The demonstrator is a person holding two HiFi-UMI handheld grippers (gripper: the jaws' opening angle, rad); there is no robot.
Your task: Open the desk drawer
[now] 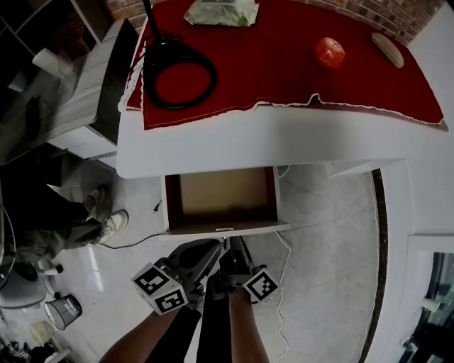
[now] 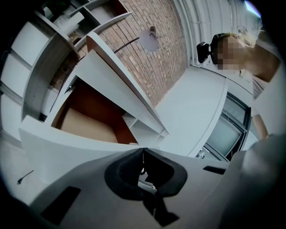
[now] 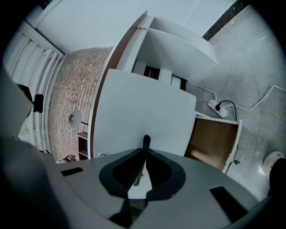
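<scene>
The white desk's drawer (image 1: 223,191) stands pulled out, and its brown bottom shows bare. A small handle (image 1: 224,229) sits on the middle of its white front. Both grippers hang side by side just in front of that panel. My right gripper (image 1: 231,242) has its jaws closed together on a thin dark piece at the drawer front (image 3: 147,112), which I take for the handle; its tips (image 3: 145,150) meet there. My left gripper (image 1: 217,247) is shut with nothing between its fingers, its tips (image 2: 143,151) close to the drawer's front edge (image 2: 67,147).
On the desk lies a red cloth (image 1: 284,64) with a black cable loop (image 1: 181,78), a red fruit (image 1: 330,52) and a wipes pack (image 1: 221,12). A person's shoes (image 1: 106,216) stand at the left. A white cord (image 1: 284,283) trails across the grey floor.
</scene>
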